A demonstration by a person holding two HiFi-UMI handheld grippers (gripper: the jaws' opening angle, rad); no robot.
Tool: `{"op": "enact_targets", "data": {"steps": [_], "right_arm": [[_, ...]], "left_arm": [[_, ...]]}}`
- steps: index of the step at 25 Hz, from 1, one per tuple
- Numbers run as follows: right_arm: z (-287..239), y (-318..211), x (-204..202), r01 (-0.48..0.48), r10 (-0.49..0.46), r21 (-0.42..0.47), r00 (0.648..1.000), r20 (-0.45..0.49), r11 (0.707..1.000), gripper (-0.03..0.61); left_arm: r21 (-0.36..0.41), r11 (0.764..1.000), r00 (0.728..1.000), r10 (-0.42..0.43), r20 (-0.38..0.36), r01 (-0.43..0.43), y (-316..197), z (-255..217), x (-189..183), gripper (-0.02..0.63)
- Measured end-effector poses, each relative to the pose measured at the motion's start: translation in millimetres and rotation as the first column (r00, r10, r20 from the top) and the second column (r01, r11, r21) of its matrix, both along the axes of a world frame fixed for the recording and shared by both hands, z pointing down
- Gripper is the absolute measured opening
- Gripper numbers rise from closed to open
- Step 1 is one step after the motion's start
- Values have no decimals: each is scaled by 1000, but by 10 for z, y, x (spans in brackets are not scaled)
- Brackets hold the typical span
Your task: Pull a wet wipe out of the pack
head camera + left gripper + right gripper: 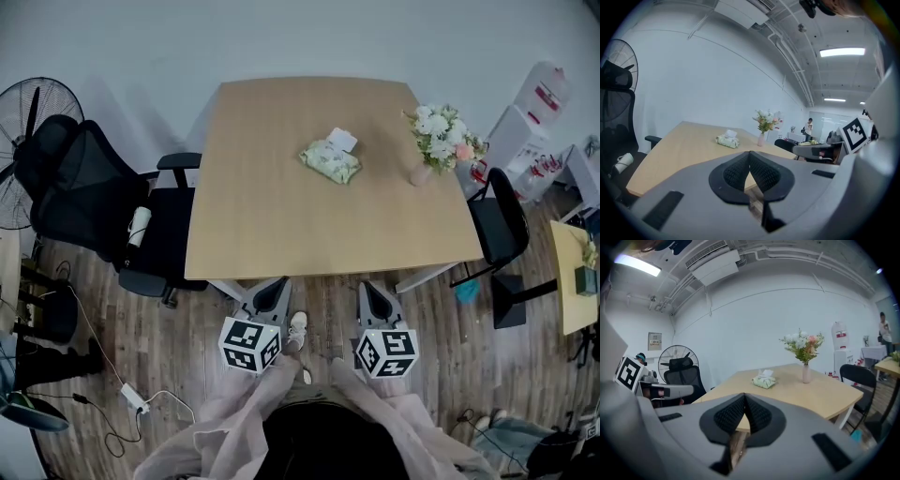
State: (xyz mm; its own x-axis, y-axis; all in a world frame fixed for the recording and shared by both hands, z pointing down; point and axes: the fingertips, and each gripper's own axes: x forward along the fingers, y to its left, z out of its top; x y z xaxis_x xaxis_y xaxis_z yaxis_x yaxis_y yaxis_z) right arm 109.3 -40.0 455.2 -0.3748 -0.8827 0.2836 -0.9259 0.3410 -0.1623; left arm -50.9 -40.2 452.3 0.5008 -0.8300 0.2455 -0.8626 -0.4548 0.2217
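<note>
Left tongs (277, 284) and right tongs (369, 286): both closed, empty. I'd pin the pack (329, 161) with one, pinch the wipe (342, 139) with the other.

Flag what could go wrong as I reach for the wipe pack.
1. The wipe pack lies loose on the table; pulling its raised wipe with one tool may drag the pack unless the other pins it.
2. The flower vase stands right of it; the right tool could tip it.
3. It and the left tool are shut; open one first.
</note>
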Motion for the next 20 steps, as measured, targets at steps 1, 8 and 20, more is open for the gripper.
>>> {"op": "enact_targets", "data": {"steps": [1,8,20], "right_arm": [[2,-64,3,-7,7,-2,1000,2,1000,9],[-40,-523,-18,-33,33,-4,999,3,999,9],[-52,-1194,-189,-41,41,-16,999,-9,999,9]], "left_arm": [[-1,1000,1000,5,0,-5,-71,-7,0,11],[4,1000,1000,26,-2,-26,-560,-68,-29,11],[3,999,998,54,12,-54,-1225,-88,-113,11]]}}
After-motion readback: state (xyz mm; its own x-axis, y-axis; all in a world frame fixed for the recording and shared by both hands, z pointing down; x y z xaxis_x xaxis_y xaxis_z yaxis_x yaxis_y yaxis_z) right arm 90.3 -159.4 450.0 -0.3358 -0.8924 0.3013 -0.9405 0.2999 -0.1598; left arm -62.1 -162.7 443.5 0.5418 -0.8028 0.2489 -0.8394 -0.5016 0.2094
